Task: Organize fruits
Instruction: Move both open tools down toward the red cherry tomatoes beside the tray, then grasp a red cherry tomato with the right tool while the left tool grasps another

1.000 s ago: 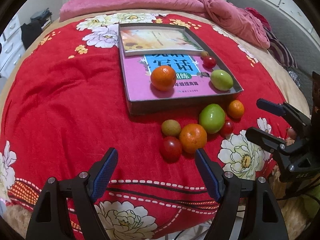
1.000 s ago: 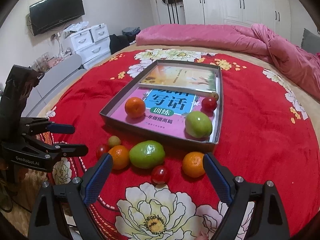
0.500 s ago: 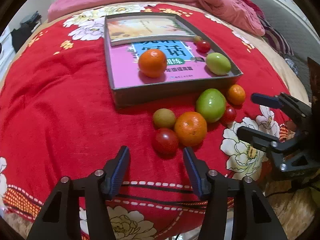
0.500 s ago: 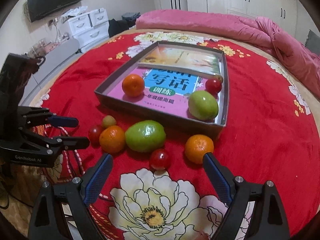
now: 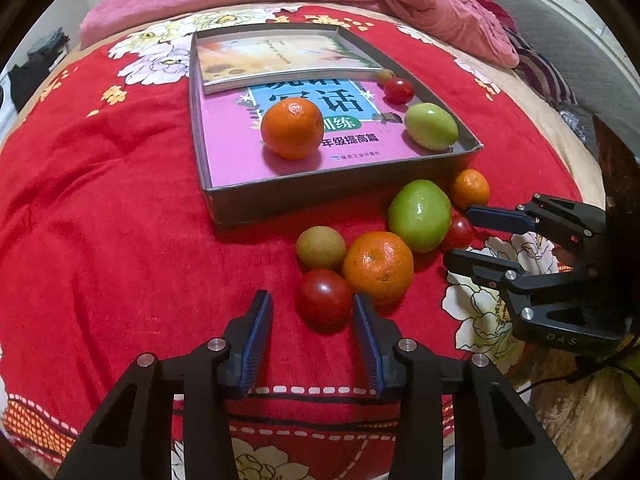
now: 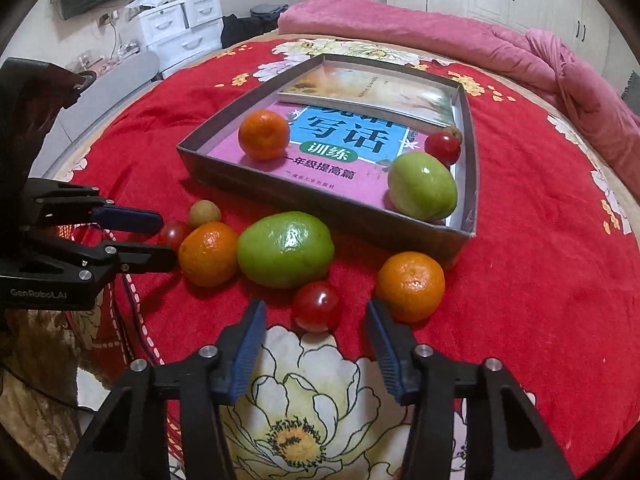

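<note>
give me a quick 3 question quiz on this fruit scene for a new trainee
1. True or false: the left gripper is already shut on the red tomato in front of it.
2. Multiple choice: how many oranges lie inside the grey box? A) none B) one C) three
3. Fill in: in the right wrist view, the fruit nearest between the right gripper's fingers is a small red ____.

Key
1. False: its jaws are open, with the tomato just ahead of the tips.
2. B: one orange on the pink book, beside a green fruit and a small tomato.
3. tomato
</note>
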Tool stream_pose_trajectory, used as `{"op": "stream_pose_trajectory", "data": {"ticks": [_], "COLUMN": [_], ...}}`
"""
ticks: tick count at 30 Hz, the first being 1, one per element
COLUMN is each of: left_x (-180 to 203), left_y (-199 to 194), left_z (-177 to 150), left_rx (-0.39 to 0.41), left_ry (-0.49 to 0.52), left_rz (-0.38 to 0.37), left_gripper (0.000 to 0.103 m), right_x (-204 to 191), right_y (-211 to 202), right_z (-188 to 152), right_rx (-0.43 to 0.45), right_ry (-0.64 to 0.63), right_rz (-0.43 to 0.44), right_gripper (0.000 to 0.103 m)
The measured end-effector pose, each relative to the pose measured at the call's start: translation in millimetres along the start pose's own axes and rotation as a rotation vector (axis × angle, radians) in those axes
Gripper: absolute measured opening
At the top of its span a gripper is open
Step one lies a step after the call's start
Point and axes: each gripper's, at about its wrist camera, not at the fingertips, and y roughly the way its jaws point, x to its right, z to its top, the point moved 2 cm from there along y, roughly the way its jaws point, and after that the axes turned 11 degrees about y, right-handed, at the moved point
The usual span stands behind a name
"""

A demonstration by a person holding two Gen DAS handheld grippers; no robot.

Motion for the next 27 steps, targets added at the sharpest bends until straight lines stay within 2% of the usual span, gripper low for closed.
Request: {"op": "stream_pose_trajectory", "data": {"ticks": [8,16,19,22,27], "left_x": [-2,-13,-13,-14,-13], "left_y": [4,11,13,15,15], "left_z": [2,5,6,8,8], "left_rx": [0.003,0.001,0.003,0.004,0.001], "left_ry": [0.019,-0.001,0.007,0.012,0.019], "left_rz": [-0.038,-0.117,-0.128,-0.148,-0.156], "left_gripper": [0.043,0.043,0.04,0.033,0.032], "right_x": [1,1,2,2,3], "right_y": [9,14,14,14,13], "right_z": [3,4,4,5,5], "right_rx": [-0.012,-0.022,-0.022,-0.022,-0.024], "right_ry": [-0.001,-0.004,-0.002,0.002,0.009], "right_rz": [0.013,0.021,0.024,0.029,0.038], "right_gripper": [0.036,0.032,0.031,0.031,0.029]}}
